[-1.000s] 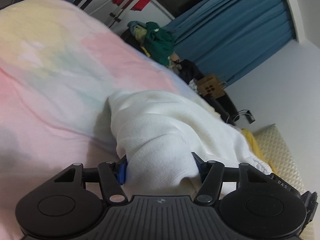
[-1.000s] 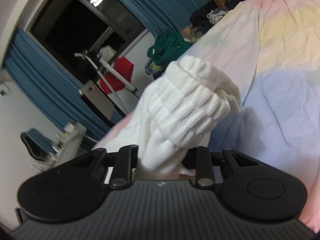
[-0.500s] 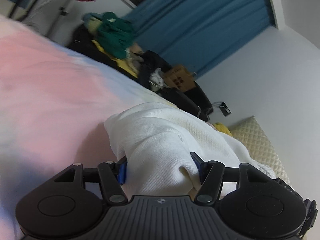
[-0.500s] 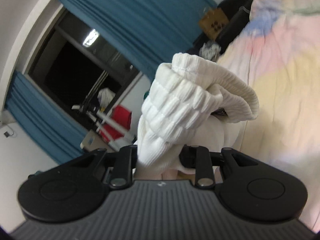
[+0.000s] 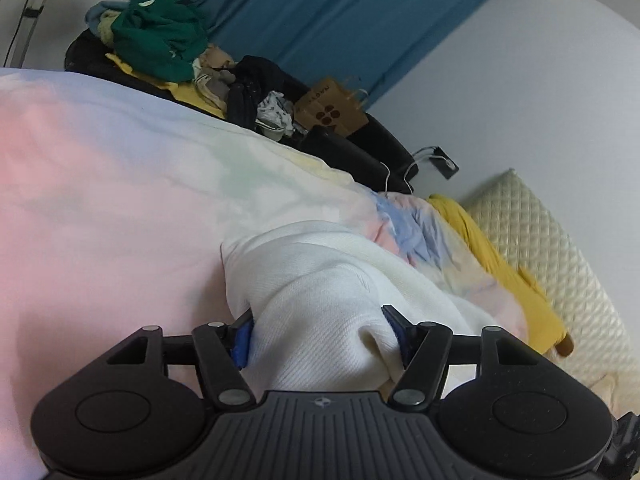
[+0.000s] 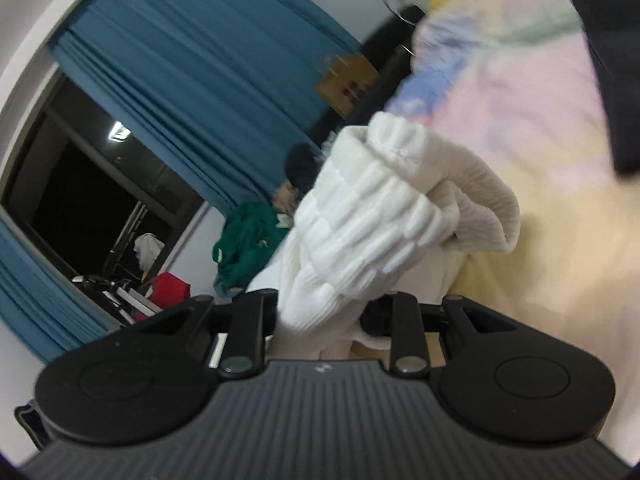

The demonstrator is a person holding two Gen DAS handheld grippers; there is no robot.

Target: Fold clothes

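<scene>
A white knit sweater (image 5: 320, 280) lies bunched on the pastel bedspread (image 5: 100, 184). My left gripper (image 5: 320, 332) is shut on a fold of its plain knit body, the cloth filling the gap between the blue-padded fingers. My right gripper (image 6: 320, 312) is shut on the sweater's thick ribbed cuff or hem (image 6: 372, 220), which stands lifted above the bedspread (image 6: 540, 160). The fingertips of both grippers are hidden by the cloth.
A pile of clothes with a green garment (image 5: 156, 36) and a brown paper bag (image 5: 332, 112) sit beyond the bed's far edge. A yellow cloth (image 5: 500, 264) and a quilted cream headboard (image 5: 560, 260) are on the right. Blue curtains (image 6: 192, 72) and a dark window (image 6: 80, 188) stand behind.
Both grippers have swung with the sweater held; the left view has turned toward the headboard end, and the right view has turned so more of the bedspread and curtain shows. Grips unchanged.
</scene>
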